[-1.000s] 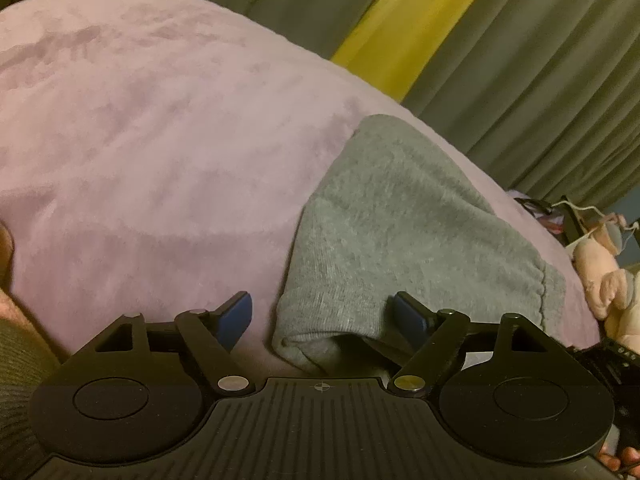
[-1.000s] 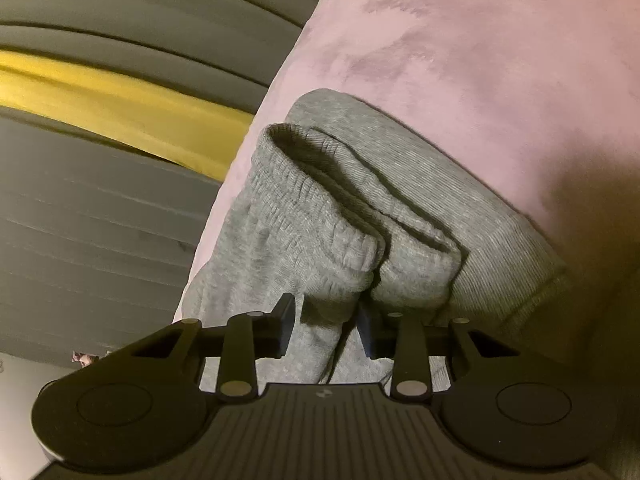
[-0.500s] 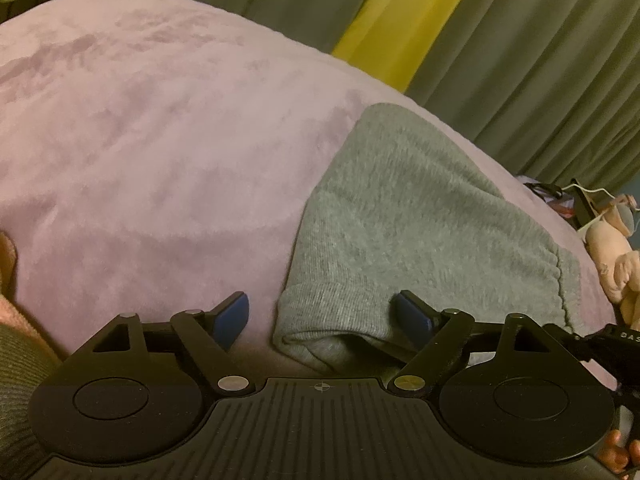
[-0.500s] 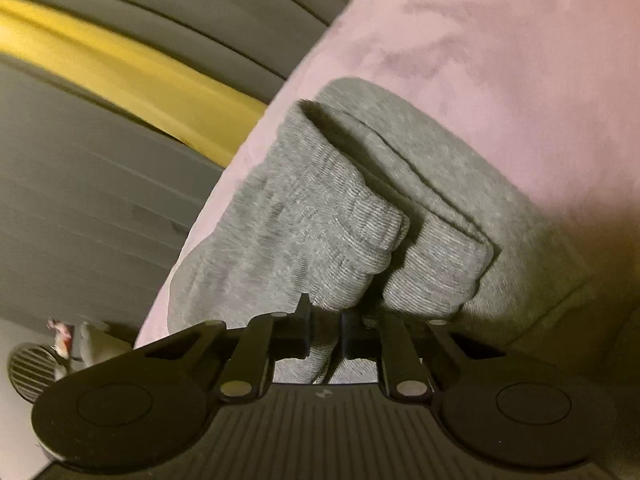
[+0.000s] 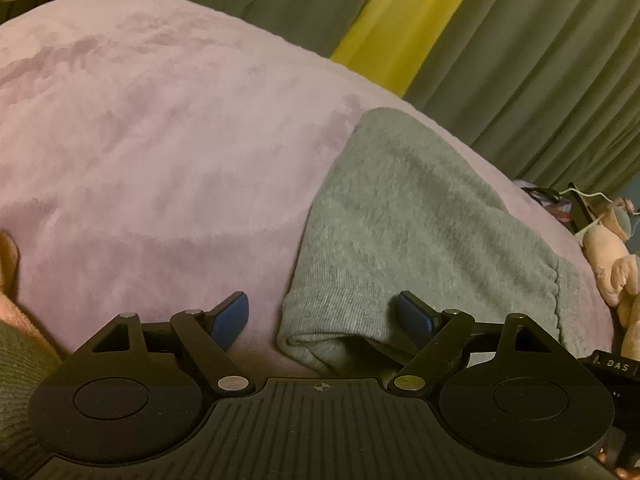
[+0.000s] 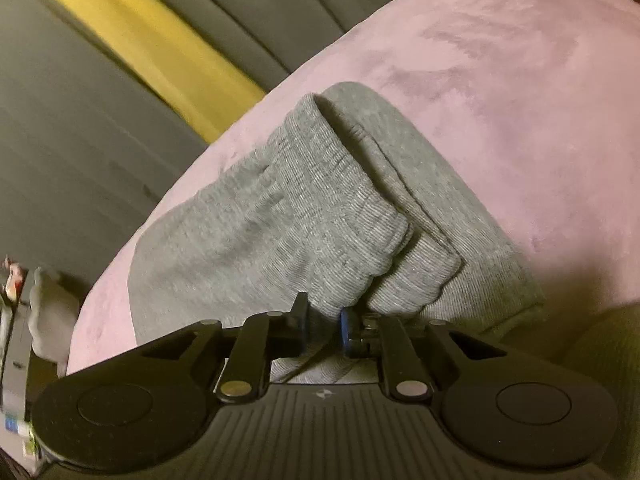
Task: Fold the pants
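Grey fleecy sweatpants (image 5: 420, 216) with ribbed cuffs (image 6: 352, 216) lie folded on a fuzzy pink blanket (image 5: 160, 140). Right tongs (image 6: 324, 322), just eased a touch, pinch a cuff; left tongs (image 5: 324, 314) are spread around the fold. Pleated curtains (image 5: 540, 60) behind, plush toy (image 5: 612, 264) beside.

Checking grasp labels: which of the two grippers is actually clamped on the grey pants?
The right gripper: its jaws have just been closing and pinch the grey pants at a ribbed cuff. The left gripper stands wide open.
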`<state>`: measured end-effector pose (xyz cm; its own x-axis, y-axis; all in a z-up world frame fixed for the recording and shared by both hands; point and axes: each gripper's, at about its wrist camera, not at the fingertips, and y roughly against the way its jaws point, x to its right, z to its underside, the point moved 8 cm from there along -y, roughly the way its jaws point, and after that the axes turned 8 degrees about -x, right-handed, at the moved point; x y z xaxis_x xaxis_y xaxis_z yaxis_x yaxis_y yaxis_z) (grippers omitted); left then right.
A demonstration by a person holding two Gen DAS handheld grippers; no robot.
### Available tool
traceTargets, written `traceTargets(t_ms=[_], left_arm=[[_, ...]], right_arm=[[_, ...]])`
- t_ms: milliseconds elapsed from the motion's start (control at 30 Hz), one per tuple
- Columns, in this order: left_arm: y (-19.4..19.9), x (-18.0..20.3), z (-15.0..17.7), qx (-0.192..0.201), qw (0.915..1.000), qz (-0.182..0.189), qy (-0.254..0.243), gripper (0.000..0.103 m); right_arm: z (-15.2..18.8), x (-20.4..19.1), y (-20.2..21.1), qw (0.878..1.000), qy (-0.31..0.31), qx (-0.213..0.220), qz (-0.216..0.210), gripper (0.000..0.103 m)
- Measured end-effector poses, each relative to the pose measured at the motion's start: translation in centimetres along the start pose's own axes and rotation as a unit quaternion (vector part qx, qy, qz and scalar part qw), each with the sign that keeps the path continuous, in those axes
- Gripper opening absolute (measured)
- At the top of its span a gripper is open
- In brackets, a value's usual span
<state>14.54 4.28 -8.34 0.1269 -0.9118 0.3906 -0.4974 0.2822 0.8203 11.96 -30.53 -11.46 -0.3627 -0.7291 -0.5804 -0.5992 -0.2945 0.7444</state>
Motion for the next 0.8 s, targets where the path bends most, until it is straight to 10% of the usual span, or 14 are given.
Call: traceTargets(t_ms=[167, 300, 467, 800], left_arm=[[0.0, 0.2, 0.0, 0.0, 1.0, -0.001, 0.001, 0.086], [0.0, 0.0, -0.1, 0.0, 1.0, 0.001, 0.003, 0.086], [-0.4, 0.1, 0.0, -0.009, 0.9999, -0.004, 0.004, 0.087], [-0.6, 0.2, 0.2, -0.011, 0.9999, -0.007, 0.0, 0.088]], right_arm=[[-1.2, 0.1, 1.2, 0.999, -0.014, 0.002, -0.035, 0.033], [-2.1, 0.7, 2.9, 0.998, -0.013, 0.021, -0.05, 0.068], [-3.7, 1.9, 3.0, 0.997, -0.024, 0.024, -0.064, 0.086], [-4.3, 5.3, 0.7, 0.991, -0.088, -0.024, -0.101, 0.088]])
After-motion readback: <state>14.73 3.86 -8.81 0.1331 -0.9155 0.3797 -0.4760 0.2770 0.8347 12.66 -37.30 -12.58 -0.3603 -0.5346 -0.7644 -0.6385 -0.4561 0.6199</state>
